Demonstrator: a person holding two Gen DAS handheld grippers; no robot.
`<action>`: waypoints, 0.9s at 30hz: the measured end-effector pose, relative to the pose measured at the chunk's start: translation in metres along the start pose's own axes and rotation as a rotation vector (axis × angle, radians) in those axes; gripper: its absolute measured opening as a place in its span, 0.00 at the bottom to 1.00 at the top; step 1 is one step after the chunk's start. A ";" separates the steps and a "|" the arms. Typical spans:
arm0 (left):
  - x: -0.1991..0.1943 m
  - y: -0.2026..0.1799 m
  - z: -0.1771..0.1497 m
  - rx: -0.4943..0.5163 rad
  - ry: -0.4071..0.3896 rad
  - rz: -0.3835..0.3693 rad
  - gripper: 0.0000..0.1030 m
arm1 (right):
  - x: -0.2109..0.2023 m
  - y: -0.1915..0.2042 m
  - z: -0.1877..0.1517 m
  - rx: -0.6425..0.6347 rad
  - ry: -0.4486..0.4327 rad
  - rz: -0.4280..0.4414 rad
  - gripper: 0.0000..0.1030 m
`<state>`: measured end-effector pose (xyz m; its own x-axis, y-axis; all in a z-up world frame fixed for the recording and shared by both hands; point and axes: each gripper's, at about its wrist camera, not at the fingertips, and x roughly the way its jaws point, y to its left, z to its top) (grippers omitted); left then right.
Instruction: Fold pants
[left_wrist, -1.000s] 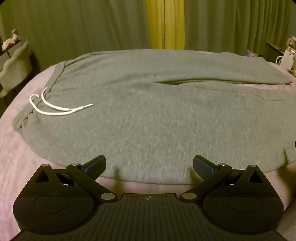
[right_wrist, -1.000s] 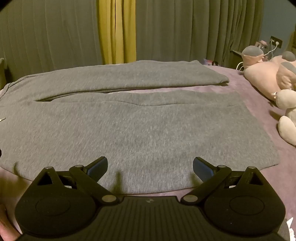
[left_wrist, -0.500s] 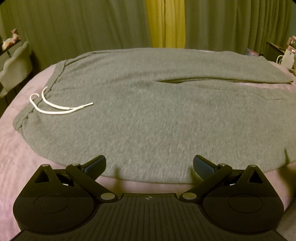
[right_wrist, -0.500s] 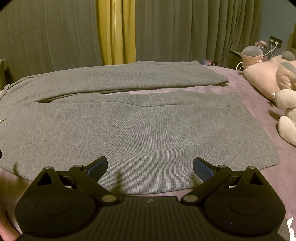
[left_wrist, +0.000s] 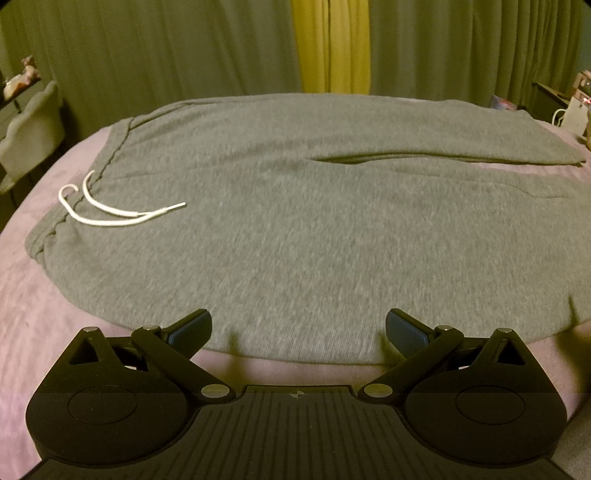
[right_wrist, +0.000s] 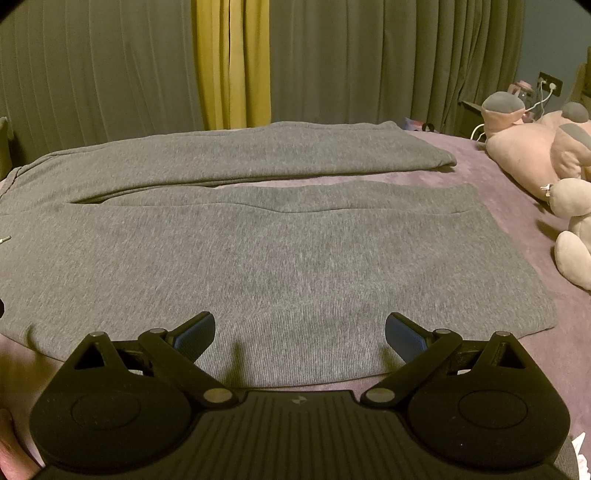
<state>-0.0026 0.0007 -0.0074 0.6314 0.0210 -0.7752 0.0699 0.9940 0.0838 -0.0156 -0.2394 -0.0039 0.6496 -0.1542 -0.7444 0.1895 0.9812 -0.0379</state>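
Note:
Grey sweatpants (left_wrist: 295, 229) lie flat on a purple bed, waistband to the left with a white drawstring (left_wrist: 110, 210), both legs running right. In the right wrist view the two legs (right_wrist: 277, 251) lie side by side with a narrow gap between them, cuffs at the right. My left gripper (left_wrist: 298, 330) is open and empty, over the near edge of the pants' hip area. My right gripper (right_wrist: 300, 332) is open and empty, over the near edge of the near leg.
The purple bedcover (left_wrist: 33, 317) extends around the pants. Pink and grey plush toys (right_wrist: 546, 162) lie at the bed's right side. Curtains (right_wrist: 229, 62) hang behind the bed. A chair (left_wrist: 29, 129) stands at the far left, a nightstand with items (left_wrist: 572, 107) at the far right.
Both grippers have crept slightly forward and down toward the pants' near edge. Jaws stay open; the pants have not moved.

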 end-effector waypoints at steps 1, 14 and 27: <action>0.000 -0.001 0.000 0.000 0.002 0.001 1.00 | 0.000 0.000 0.000 0.000 0.000 0.000 0.96; 0.000 -0.001 -0.001 0.000 0.011 0.001 1.00 | 0.000 -0.001 0.003 -0.005 0.007 -0.003 0.96; 0.002 -0.002 -0.001 0.000 0.016 0.002 1.00 | 0.000 0.000 0.001 -0.005 0.005 -0.002 0.96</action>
<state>-0.0023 -0.0016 -0.0097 0.6188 0.0248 -0.7851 0.0686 0.9940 0.0855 -0.0146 -0.2394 -0.0034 0.6454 -0.1555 -0.7479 0.1868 0.9815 -0.0428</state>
